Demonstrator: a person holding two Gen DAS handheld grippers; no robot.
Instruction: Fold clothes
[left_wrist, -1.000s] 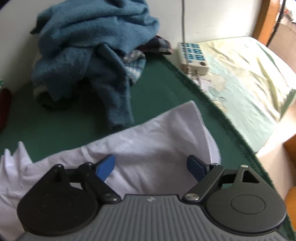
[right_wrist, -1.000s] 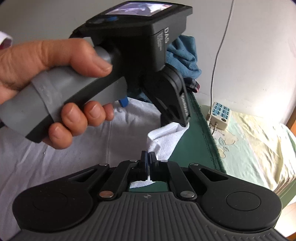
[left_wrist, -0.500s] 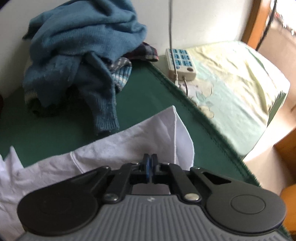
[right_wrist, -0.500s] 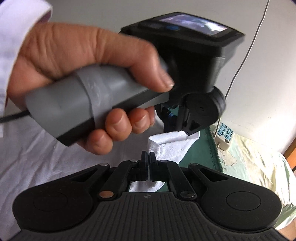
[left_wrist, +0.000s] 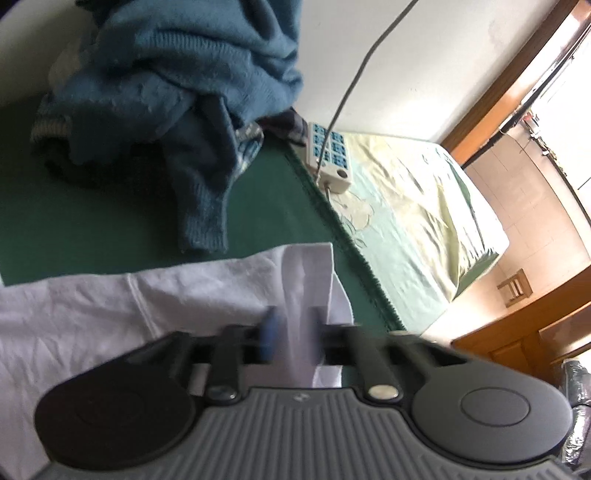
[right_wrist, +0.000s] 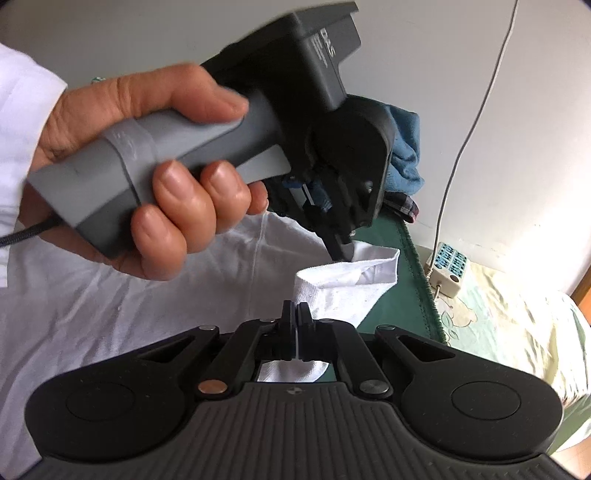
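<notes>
White shirt (right_wrist: 110, 325) lies spread on a green table cover (left_wrist: 92, 229), its sleeve lifted at the table's edge. Nearest, the right gripper (right_wrist: 296, 328) is pinched closed on the sleeve's lower fold. Just beyond, the left gripper (right_wrist: 341, 251), held in a person's left hand (right_wrist: 147, 177), touches the sleeve's cuff; in its own blurred view the left gripper (left_wrist: 291, 332) has cloth between its fingers, but its grip is unclear. Farther back sit a heaped blue sweater (left_wrist: 177, 85), a power strip (left_wrist: 328, 157) and a bed (left_wrist: 424, 221).

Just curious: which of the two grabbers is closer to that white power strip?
Left. The left gripper holds the white shirt nearer the power strip; the right gripper grips it farther back.
</notes>
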